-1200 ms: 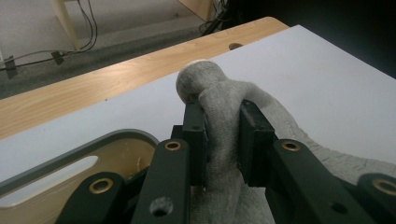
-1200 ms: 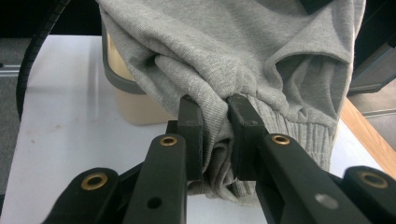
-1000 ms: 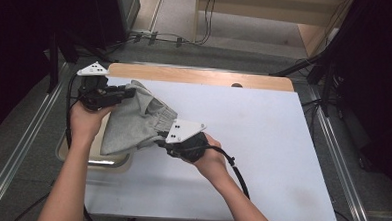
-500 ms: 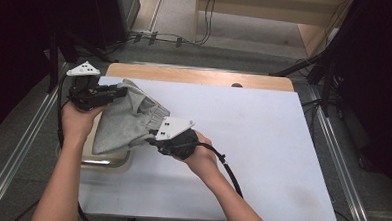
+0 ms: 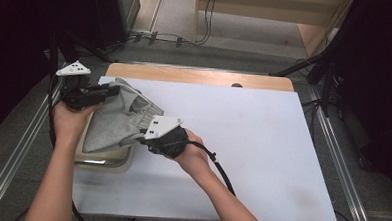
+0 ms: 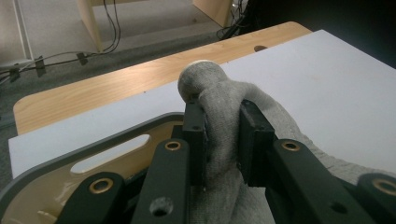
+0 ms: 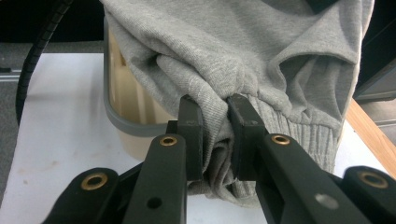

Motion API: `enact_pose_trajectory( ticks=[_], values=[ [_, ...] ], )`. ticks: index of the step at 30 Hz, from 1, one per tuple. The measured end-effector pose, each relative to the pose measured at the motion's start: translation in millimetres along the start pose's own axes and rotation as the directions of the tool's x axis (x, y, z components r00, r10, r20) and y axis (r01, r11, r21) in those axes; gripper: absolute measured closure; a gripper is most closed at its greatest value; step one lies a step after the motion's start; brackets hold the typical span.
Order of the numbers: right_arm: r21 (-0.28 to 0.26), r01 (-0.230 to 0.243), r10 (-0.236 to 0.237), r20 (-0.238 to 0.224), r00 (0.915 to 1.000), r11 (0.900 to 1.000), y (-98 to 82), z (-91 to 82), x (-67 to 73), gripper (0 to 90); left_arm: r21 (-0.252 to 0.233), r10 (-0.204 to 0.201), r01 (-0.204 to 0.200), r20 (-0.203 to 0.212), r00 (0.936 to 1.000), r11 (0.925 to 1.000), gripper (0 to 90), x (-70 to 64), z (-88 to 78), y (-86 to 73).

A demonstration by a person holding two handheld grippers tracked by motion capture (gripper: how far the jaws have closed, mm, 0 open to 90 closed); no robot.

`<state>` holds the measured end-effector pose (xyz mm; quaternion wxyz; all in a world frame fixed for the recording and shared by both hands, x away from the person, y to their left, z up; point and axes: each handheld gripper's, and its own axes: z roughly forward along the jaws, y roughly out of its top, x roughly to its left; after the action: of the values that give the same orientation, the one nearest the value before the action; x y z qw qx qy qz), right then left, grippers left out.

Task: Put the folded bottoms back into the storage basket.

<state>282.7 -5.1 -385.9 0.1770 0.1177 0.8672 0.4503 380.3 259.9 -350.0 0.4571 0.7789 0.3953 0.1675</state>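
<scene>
Right hand-held gripper (image 5: 150,141): nearest, clenched on a bunched fold of the grey garment (image 5: 116,119) by its ribbed cuff.
Garment: stretched between both grippers, draped over the bin (image 5: 107,159) at the table's (image 5: 243,137) left edge.
Bin: beige inside, grey rim; contents hidden by cloth.
Left hand-held gripper (image 5: 110,90): farther, clamped on a knob of the garment.
Beyond: wooden board (image 5: 200,75), floor cables (image 5: 152,37).

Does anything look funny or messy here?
Nothing is spilled or broken. The grey garment is bunched up and crooked, held between the left gripper and the right gripper, hanging partly over the tray at the table's left edge. The tray sticks out past that edge a little.
</scene>
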Motion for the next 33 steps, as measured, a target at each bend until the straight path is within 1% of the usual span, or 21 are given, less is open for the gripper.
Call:
enact_pose_trajectory(
  ticks=[2, 12, 16, 26, 28, 31, 33],
  values=[
    [0.0, 0.004, -0.004, -0.003, 1.0, 1.0, 2.1, 2.5, 1.0, 75.1, -0.001, 0.005, -0.005, -0.005, 1.0, 1.0, 75.4, 1.9, -1.9, -0.5],
    [-0.008, 0.01, -0.01, -0.018, 0.9998, 1.0, 11.4, 14.2, 5.3, 75.0, -0.014, -0.001, 0.0, -0.025, 0.9997, 0.9999, 75.3, 10.6, -11.1, -3.2],
    [-0.008, 0.013, -0.013, -0.025, 0.9996, 1.0, 15.3, 18.1, 7.1, 75.0, -0.016, 0.005, -0.005, -0.031, 0.9995, 0.9999, 75.4, 14.2, -14.3, -3.4],
    [-0.014, 0.017, -0.017, -0.035, 0.9992, 1.0, 27.2, 29.6, 11.3, 75.0, -0.032, 0.003, -0.005, -0.041, 0.9992, 0.9995, 75.4, 24.2, -22.9, -5.7],
    [-0.013, 0.024, -0.025, -0.04, 0.9989, 1.0, 30.3, 32.8, 12.7, 75.1, -0.034, 0.004, -0.005, -0.044, 0.999, 0.9994, 75.3, 26.6, -25.2, -6.2],
    [-0.015, 0.026, -0.026, -0.043, 0.9987, 1.0, 34.4, 37.3, 14.6, 75.0, -0.038, -0.003, 0.001, -0.05, 0.9987, 0.9993, 75.3, 30.8, -28.1, -7.1],
    [-0.016, 0.027, -0.028, -0.047, 0.9985, 1.0, 36.8, 40.5, 15.2, 75.0, -0.042, -0.015, 0.012, -0.05, 0.9987, 0.999, 75.2, 34.4, -29.8, -7.7]
  ],
)
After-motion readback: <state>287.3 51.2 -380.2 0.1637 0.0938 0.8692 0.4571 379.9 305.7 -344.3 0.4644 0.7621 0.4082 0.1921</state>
